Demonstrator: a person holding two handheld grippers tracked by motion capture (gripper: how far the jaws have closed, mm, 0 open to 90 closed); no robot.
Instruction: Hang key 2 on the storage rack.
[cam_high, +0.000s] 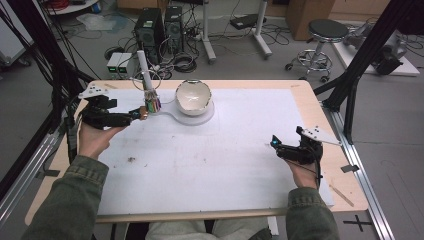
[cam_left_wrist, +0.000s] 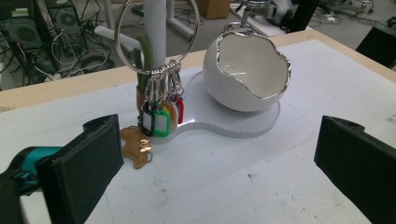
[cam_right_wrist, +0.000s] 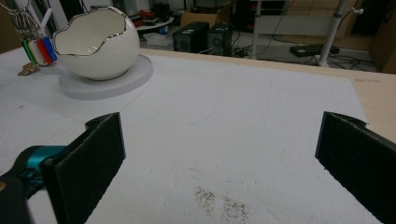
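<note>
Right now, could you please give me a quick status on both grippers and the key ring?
Left gripper open, near key ring on white post. Right gripper open, empty. Bowl beside it.

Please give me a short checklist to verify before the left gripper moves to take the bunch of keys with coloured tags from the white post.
1. Left gripper open: ok, its black jaws stand wide apart with nothing between them.
2. Bunch of keys with coloured plastic tags in front of the jaws: ok, it hangs from the large metal ring around the white upright post.
3. Ring free to lift off the post: cannot tell, the post top is out of the left gripper view.
4. White egg-shaped ceramic bowl with silver rim apart from the keys: ok, beside them on the same white base plate.
5. Right gripper away: ok, open, far across the table.
</note>
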